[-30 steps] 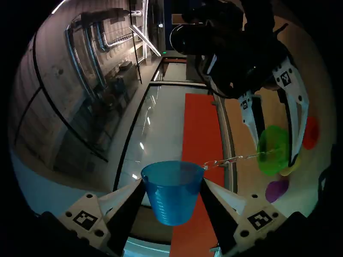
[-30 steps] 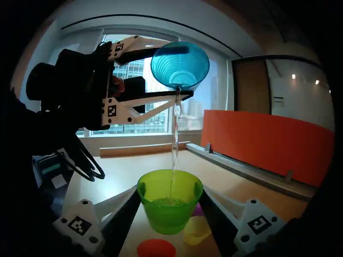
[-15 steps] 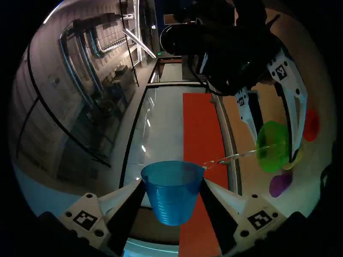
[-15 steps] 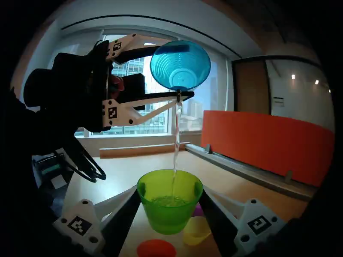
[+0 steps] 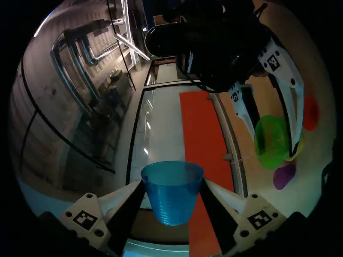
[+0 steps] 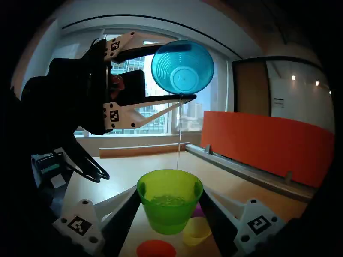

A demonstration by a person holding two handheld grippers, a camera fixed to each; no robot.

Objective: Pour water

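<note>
My left jaws clamp the blue cup (image 6: 182,66), tipped above the green cup (image 6: 169,200) clenched in my right jaws; the trickle (image 6: 179,132) is thin, perhaps nearly spent; I should tip slowly, lip centred.

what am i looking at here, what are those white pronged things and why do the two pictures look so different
A person holds two handheld claws, each carrying a fisheye camera that looks along its fingers. The left gripper view rides the left claw, shut on a tipped blue cup. The right gripper view rides the right claw, shut on a green cup catching a thin trickle of water. A red cup, a yellow cup and a purple cup sit on the wooden table.
</note>
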